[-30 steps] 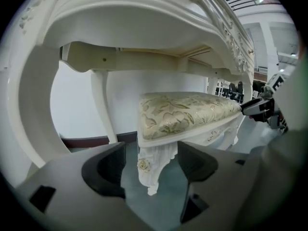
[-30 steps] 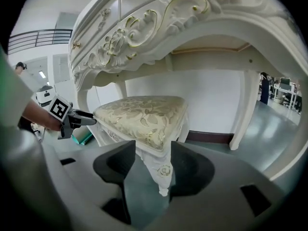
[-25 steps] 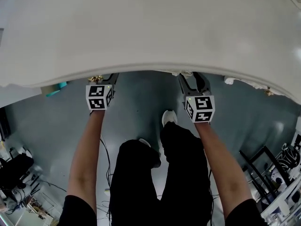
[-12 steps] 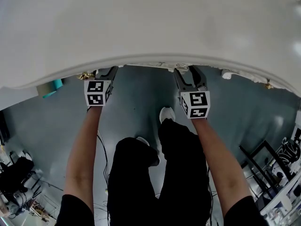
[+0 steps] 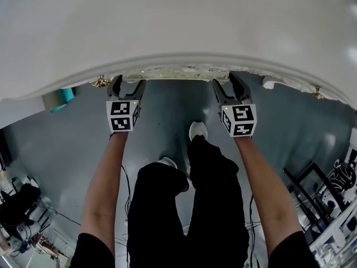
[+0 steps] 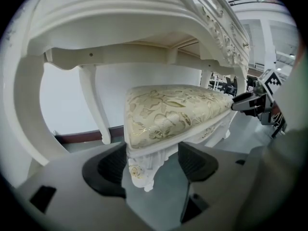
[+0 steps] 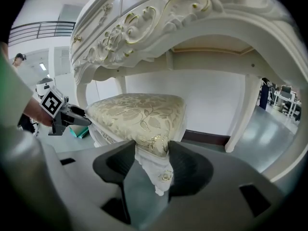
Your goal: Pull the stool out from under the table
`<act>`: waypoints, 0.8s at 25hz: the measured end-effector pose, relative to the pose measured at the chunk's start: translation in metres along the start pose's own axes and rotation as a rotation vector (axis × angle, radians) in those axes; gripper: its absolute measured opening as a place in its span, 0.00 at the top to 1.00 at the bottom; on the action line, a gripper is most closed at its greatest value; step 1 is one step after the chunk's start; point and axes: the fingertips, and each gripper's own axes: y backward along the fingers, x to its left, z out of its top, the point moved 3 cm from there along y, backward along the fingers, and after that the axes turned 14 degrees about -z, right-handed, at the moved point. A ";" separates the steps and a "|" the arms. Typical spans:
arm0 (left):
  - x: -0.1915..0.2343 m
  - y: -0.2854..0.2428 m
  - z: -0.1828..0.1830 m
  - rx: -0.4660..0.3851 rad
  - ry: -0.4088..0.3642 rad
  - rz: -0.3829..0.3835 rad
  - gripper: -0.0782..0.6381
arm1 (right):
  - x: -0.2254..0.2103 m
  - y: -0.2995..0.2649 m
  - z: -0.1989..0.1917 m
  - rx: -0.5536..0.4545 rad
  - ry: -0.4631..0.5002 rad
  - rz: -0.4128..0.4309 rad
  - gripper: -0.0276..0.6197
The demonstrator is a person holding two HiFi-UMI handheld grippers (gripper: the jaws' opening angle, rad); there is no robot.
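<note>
A white carved stool with a cream and gold floral cushion (image 6: 173, 109) stands under the white ornate table (image 5: 167, 27). In the head view only the stool's front edge (image 5: 178, 72) peeks out below the tabletop rim. My left gripper (image 5: 127, 80) holds the stool's front left corner; in the left gripper view the carved corner sits between the jaws (image 6: 151, 160), pads against it. My right gripper (image 5: 228, 78) holds the front right corner, and its jaws (image 7: 151, 160) clamp the cushion (image 7: 139, 112) and corner trim. Each gripper also shows in the other's view.
The person's legs and white shoes (image 5: 198, 130) stand on the grey floor right behind the stool. White table legs (image 6: 94, 105) (image 7: 243, 114) flank the stool. A teal object (image 5: 64, 98) lies at the left. Cables and black equipment (image 5: 17, 202) sit at the lower corners.
Both grippers have drawn back toward the person. The stool's cream front edge, hidden under the tabletop before, now shows below the rim.
</note>
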 end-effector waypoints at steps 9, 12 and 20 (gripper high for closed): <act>-0.033 0.018 -0.019 0.037 0.030 -0.030 0.42 | -0.003 0.033 -0.022 0.042 -0.005 -0.009 0.60; -0.042 0.028 -0.029 0.062 0.039 -0.031 0.42 | 0.001 0.045 -0.031 0.065 -0.006 -0.003 0.60; -0.075 0.057 -0.051 0.089 0.054 -0.039 0.42 | 0.006 0.087 -0.053 0.105 0.008 0.007 0.60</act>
